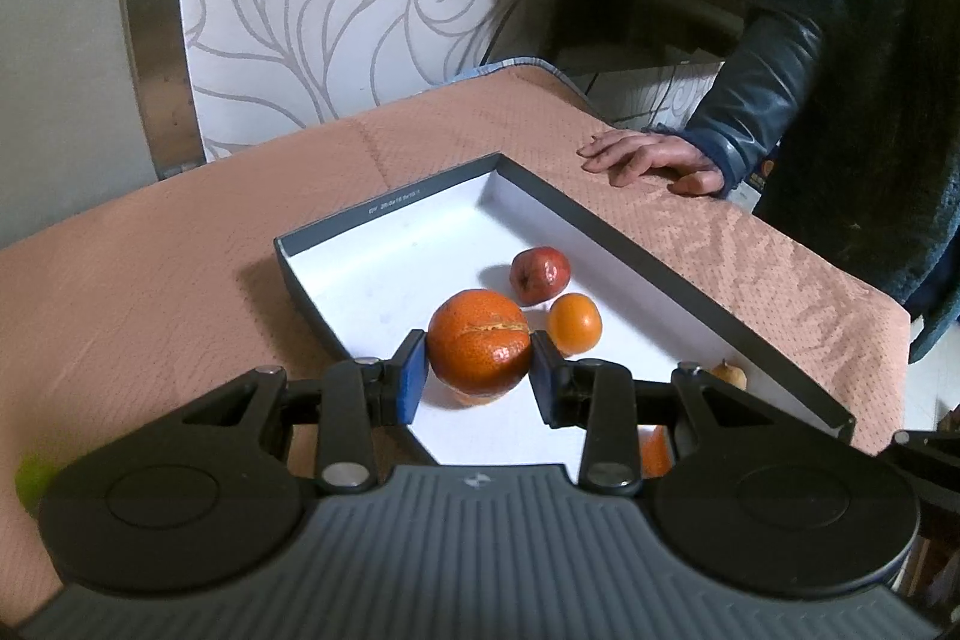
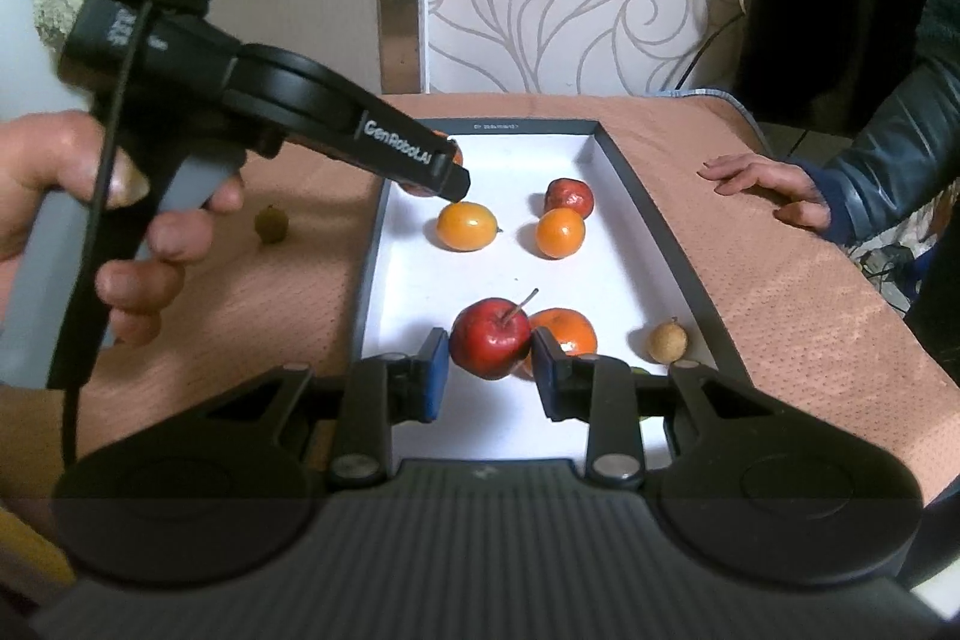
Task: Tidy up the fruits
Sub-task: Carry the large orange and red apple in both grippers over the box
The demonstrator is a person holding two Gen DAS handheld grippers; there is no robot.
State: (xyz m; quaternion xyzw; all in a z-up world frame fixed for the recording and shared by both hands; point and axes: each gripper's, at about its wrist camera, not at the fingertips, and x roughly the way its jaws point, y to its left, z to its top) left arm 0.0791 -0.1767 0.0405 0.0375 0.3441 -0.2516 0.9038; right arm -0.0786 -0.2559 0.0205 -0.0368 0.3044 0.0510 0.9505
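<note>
The left gripper clasped the orange and the right gripper the apple; each wanted lowering gently toward the tray's bare 12 o'clock end.

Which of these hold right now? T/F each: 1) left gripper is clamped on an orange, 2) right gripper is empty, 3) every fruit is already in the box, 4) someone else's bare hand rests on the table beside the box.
1) True. The left gripper has its pads against both sides of the large orange, over the box.
2) False. The right gripper has a red apple between its pads.
3) False. A small greenish fruit lies on the tablecloth, left of the box.
4) True. A bare hand lies flat on the tablecloth, right of the box.
</note>
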